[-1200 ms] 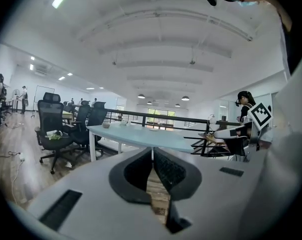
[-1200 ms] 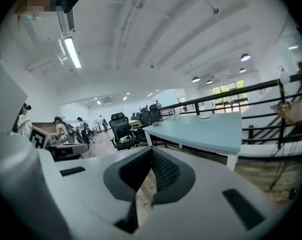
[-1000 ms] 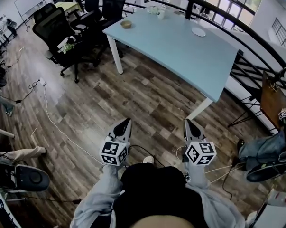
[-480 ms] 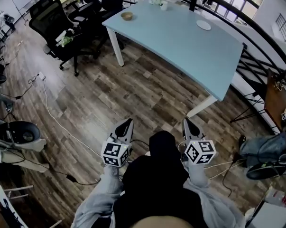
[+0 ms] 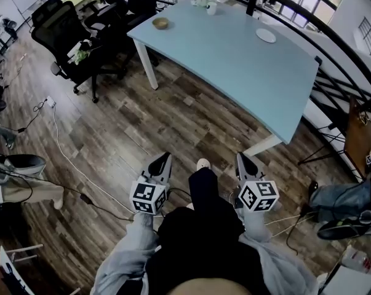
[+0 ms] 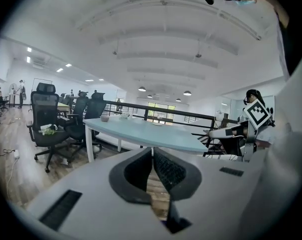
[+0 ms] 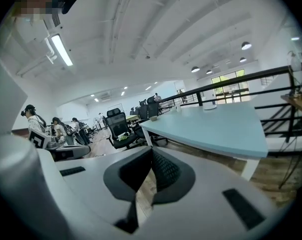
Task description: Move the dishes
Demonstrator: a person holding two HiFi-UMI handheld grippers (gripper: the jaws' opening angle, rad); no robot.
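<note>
A small round bowl [image 5: 161, 23], brownish and shallow, is seen on the far left corner of the counter [image 5: 234, 60], at about 11 o'clock in the head view. A flat white plate [image 5: 266, 35], round and smooth, lies on the same top at about 1 o'clock, well apart from the bowl. A cluster of small pale vessels [image 5: 205, 3] stands at the far edge, near 12 o'clock; their kind cannot be told.

The counter is a broad pale-blue slab with a matt, smooth face and rounded corners, carried on white square legs. It is set on a floor [image 5: 173, 121] of wood-grain planks in mixed brown and grey. A black tubular railing [image 5: 253, 2] curves behind it from 12 to 3 o'clock. Black mesh-backed office chairs [image 5: 62, 26] on castor bases are grouped at 10 o'clock.

The left tool [image 5: 161, 162] is held at about 7 o'clock, low in the head view and short of the counter. Its grey shell tapers to dark ribbed pads that meet at the tips, with nothing between them. The right tool [image 5: 243, 161], at about 5 o'clock, is of the same shape. Its jaws are likewise closed tip to tip and empty. Both are pointed toward the counter, well apart from the dishes.
</note>
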